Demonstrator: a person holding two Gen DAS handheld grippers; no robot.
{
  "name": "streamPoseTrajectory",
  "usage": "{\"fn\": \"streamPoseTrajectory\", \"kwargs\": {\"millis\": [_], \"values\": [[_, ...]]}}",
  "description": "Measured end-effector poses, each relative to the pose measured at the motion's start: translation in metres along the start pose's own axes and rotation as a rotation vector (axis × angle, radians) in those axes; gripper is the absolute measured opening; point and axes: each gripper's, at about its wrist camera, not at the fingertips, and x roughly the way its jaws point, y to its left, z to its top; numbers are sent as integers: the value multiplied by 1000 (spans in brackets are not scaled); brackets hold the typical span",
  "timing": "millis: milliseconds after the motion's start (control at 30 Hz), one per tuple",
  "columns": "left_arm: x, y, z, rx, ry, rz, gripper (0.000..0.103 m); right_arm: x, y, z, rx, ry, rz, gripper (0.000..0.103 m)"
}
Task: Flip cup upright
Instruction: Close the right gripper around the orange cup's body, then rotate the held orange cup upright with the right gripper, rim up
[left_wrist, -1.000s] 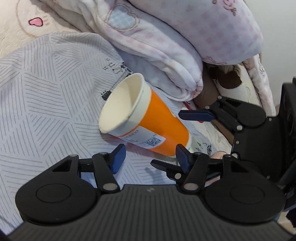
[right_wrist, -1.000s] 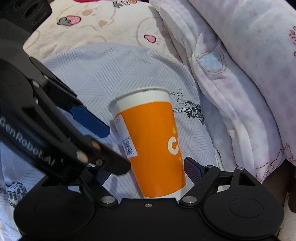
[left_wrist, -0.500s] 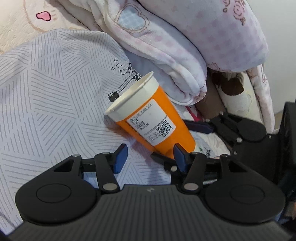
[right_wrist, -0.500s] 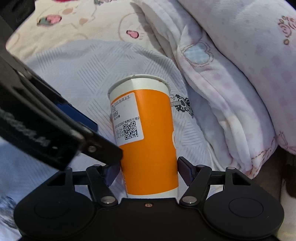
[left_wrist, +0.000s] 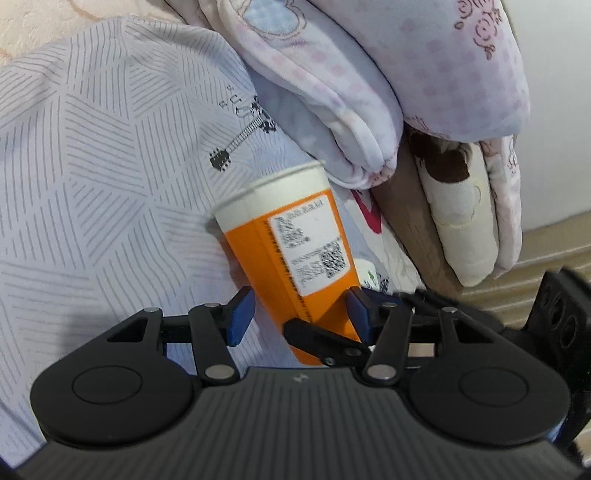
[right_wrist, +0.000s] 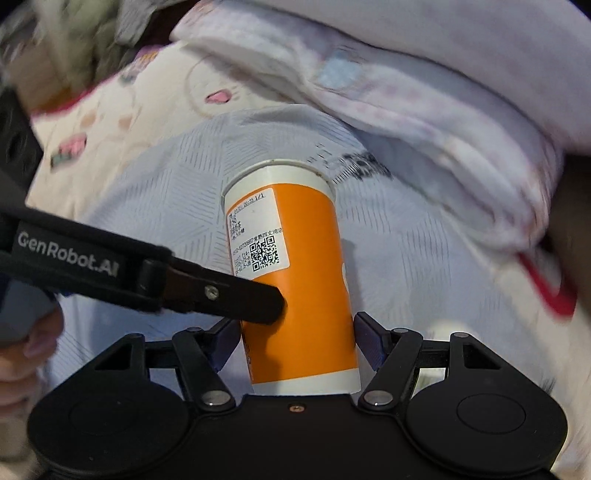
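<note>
An orange paper cup (left_wrist: 295, 254) with a white rim and a white label stands tilted on the striped grey sheet (left_wrist: 92, 184), mouth up and away from me. It also shows in the right wrist view (right_wrist: 306, 273). My right gripper (right_wrist: 291, 347) is shut on the cup's lower body, blue pads on both sides. My left gripper (left_wrist: 301, 314) is open around the cup's base; its right pad looks close to the cup, its left pad stands apart. A left finger (right_wrist: 236, 299) crosses in front of the cup in the right wrist view.
A folded pink and white blanket (left_wrist: 351, 92) lies right behind the cup. A cream pillow (left_wrist: 469, 206) stands at the right by the wall. A cream patterned cover (right_wrist: 129, 110) lies at the far left. A hand (right_wrist: 26, 350) holds the left gripper.
The cup has been turned from lying on its side to nearly upright. My right gripper closed on its lower body. My left gripper moved in around the base.
</note>
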Motion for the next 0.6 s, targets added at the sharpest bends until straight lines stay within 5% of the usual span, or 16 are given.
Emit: {"fn": "streamPoseTrajectory", "kwargs": {"millis": [167,333,600], "values": [[-3,-6,-7,17,85,-1,54,-20,-4,-31,150,-22,26,72],[10,-9,-18,-18,238,-15,54,-28,8,-62,297,44,-10,72],[20,-30,-41,80,344,3,57,-46,10,-107,525,43,7,71]]}}
